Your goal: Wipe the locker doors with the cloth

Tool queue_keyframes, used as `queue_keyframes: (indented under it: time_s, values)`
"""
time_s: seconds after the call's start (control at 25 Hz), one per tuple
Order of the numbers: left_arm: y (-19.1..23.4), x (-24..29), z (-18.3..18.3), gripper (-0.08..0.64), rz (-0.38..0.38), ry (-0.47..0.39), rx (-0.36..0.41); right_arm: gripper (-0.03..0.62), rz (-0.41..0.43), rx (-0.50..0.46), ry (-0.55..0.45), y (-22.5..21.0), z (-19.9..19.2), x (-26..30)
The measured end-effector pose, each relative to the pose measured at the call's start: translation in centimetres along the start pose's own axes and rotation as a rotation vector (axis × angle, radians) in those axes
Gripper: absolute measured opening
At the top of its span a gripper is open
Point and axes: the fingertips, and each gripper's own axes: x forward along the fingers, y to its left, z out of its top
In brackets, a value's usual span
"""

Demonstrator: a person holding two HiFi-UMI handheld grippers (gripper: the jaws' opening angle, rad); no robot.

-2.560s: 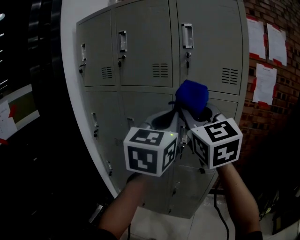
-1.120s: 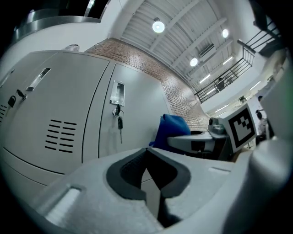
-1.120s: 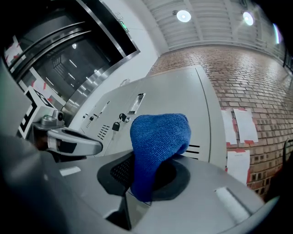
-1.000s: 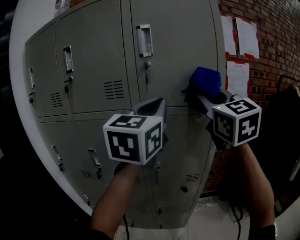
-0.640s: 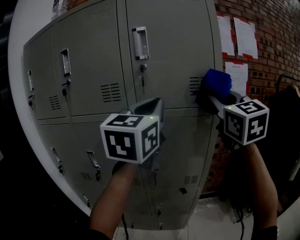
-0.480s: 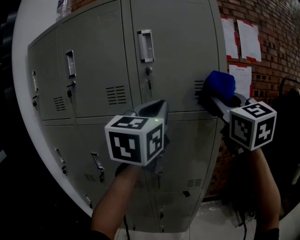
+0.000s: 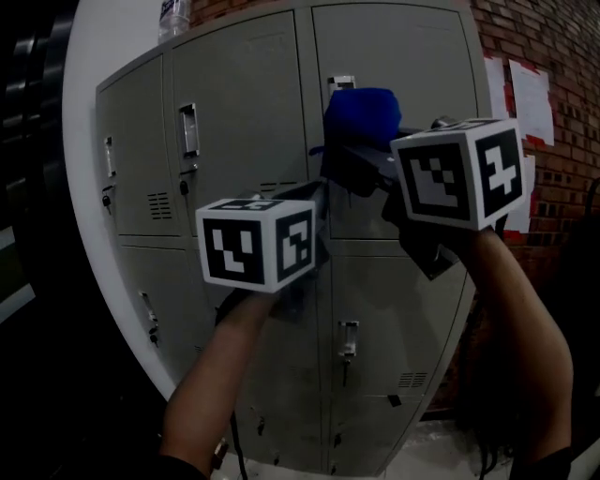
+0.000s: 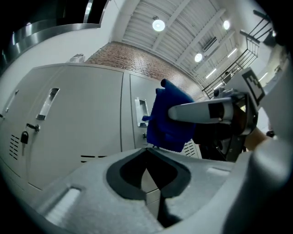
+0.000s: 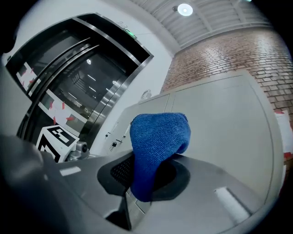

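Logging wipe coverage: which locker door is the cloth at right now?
The top-row right-hand door, nearest the brick wall: the blue cloth in the right gripper sits at its handle.

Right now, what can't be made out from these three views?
- Head view: whether the blue cloth touches the locker door; the cloth itself covers the contact spot.
- Head view: the door's handle, mostly behind the cloth.
- Head view: the bottle atop the lockers, cut off by the top edge.
- Head view: print on the papers, too small and dark.
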Motion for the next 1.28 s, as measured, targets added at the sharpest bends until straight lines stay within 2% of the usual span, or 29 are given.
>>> queue_keyframes:
  time_s: [0.28, 0.48, 0.68, 0.96, 1.28]
  values:
    - [3.6, -1.8, 1.2, 0.004, 0.065, -0.007, -0.046, 0.067, 0.032, -0.002, 0.067, 1.1, 0.4, 4.8]
    - [2.5, -1.3, 2.0, 0.003, 0.050, -0.006, -0.047, 0.066, 0.029, 0.019, 0.071, -0.4, 0.6, 3.7]
    - [1.8, -0.2, 2.6, 0.005, 0.030, -0.008, -0.034, 0.067, 0.009, 0.080, 0.060, -3.0, 0.7, 1.4]
    - [0.0, 1.5, 3.4, 0.005, -0.030, -0.026, -0.032, 0.066, -0.126, 0.089, 0.081, -8.5, -0.9, -3.0]
    - [-0.6, 2.1, 4.2, 0.003, -0.055, -0.036, -0.041, 0.066, -0.272, 0.111, 0.124, -14.2, -3.0, -8.6]
